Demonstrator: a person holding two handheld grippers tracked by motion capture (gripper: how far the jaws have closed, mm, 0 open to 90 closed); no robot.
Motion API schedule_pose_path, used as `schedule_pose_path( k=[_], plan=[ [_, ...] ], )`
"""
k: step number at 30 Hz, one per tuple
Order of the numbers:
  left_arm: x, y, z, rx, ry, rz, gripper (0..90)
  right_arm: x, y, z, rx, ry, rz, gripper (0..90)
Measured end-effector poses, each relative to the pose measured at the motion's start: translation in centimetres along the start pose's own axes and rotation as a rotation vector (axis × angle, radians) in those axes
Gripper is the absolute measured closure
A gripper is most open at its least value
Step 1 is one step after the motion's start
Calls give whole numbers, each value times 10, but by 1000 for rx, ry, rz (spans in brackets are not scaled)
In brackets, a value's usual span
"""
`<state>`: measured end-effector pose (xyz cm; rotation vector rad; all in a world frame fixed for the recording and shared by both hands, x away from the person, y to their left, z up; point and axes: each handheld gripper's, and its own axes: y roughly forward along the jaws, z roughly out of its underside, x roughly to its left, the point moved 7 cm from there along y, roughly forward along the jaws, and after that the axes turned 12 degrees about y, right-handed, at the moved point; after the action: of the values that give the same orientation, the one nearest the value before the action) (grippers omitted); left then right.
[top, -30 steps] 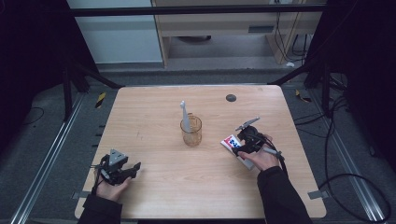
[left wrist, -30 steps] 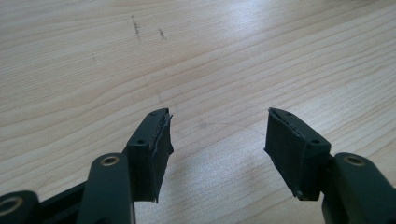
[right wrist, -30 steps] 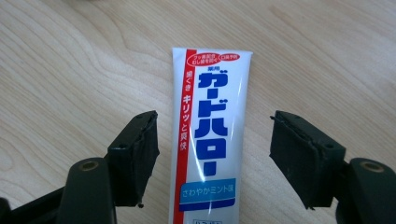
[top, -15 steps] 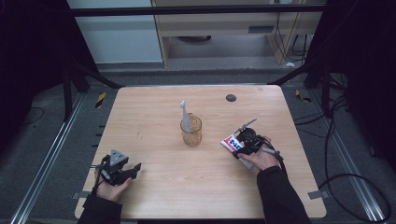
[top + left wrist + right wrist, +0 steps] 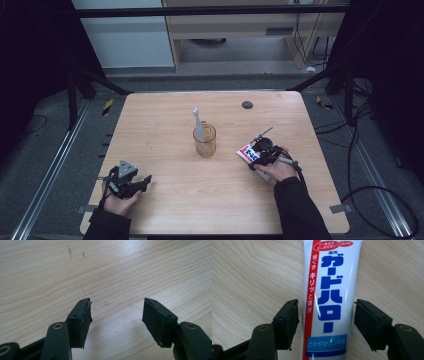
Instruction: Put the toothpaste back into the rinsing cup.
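Observation:
A white toothpaste tube (image 5: 332,302) with blue and red lettering lies flat on the wooden table (image 5: 165,125), right of centre (image 5: 246,151). My right gripper (image 5: 326,302) straddles it, one pad on each side of the tube's body. Its jaws have just been closing. They stand close to the tube's edges, and a thin gap shows at the left pad. In the high view the right gripper (image 5: 260,155) sits over the tube's near end. My left gripper (image 5: 145,180) rests near the table's front left, open (image 5: 116,301) over bare wood.
An amber glass cup (image 5: 205,141) stands mid-table with a white toothbrush (image 5: 197,122) upright in it, just left of the tube. A small black disc (image 5: 247,104) lies near the far edge. Dark frame posts and cables surround the table.
The right gripper has edged slightly down and toward the tube's near end. The left hand has stayed where it was.

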<state>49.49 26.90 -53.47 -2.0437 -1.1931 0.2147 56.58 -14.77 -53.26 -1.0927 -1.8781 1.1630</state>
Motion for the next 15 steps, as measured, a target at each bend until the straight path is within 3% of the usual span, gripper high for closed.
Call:
schedule_pose_path(
  k=[12,15],
  plan=[
    [0,1,0,5,3,2,391,-2,4,1,36,25,-3,456],
    [-1,1,0,6,4,2,391,-1,2,1,35,18,2,533]
  ],
)
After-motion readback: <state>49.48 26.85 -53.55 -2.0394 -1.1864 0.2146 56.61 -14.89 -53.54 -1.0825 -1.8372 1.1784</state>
